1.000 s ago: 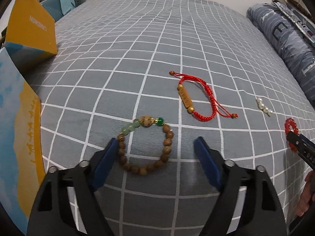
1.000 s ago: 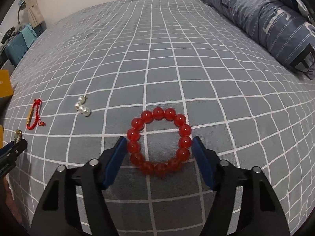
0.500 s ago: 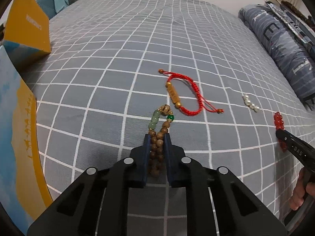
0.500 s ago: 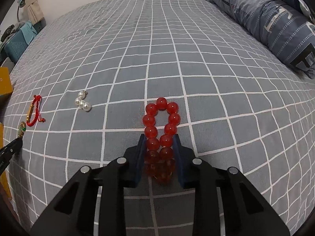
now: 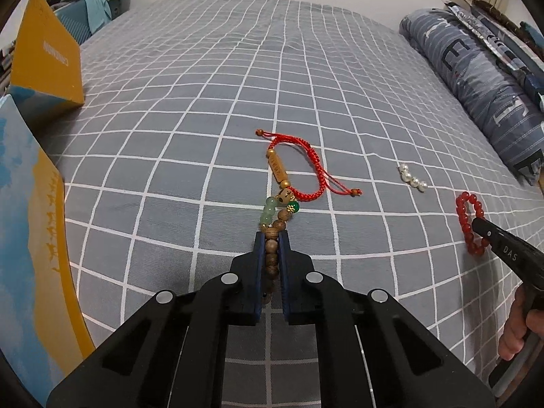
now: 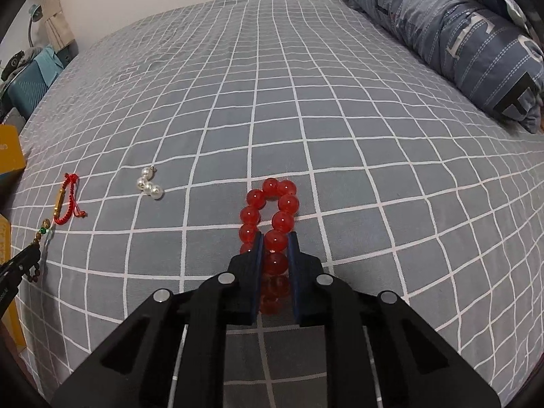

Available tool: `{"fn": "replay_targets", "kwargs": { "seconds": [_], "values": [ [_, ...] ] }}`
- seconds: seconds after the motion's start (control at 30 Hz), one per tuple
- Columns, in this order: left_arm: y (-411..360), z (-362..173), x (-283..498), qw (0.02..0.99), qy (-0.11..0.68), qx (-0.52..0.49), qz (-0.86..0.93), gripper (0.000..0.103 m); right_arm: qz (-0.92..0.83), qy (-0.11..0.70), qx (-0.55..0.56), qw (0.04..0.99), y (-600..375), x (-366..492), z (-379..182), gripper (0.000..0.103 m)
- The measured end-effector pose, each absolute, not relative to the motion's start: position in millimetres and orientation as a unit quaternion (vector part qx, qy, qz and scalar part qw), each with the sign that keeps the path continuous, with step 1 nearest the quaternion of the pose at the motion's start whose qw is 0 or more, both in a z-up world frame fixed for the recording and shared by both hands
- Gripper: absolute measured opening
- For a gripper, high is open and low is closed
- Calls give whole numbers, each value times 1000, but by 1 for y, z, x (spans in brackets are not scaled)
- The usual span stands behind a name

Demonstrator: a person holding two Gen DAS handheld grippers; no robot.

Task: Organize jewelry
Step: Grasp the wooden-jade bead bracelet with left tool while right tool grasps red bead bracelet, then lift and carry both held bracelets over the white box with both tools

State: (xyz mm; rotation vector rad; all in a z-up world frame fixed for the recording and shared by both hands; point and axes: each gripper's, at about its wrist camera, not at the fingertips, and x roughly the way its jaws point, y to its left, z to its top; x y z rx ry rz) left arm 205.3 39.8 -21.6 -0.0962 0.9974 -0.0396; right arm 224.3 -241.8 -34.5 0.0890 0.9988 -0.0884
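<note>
My left gripper is shut on a wooden bead bracelet with green beads, squeezed flat above the grey checked bedsheet. A red cord bracelet with a gold tube lies just beyond it. A small pearl piece lies further right. My right gripper is shut on a red bead bracelet, also squeezed into a narrow loop. That bracelet also shows in the left wrist view, held by the right gripper. The pearl piece and the cord bracelet show at the left of the right wrist view.
A yellow and blue box stands at the far left, with a blue and yellow flap close on the left. A striped blue pillow lies along the right side of the bed. A hand holds the right gripper.
Both grippers went from open around their bracelets to shut on them, squeezing each ring into a narrow loop. Both bracelets have since lifted slightly with the grippers.
</note>
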Motion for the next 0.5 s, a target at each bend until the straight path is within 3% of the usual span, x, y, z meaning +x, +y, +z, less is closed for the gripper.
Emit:
{"fn": "replay_targets", "kwargs": {
  "seconds": [0.5],
  "values": [
    [39, -3, 189, 888, 458, -39, -22, 7, -22, 439, 35, 897, -229, 204, -13, 13]
  ]
}}
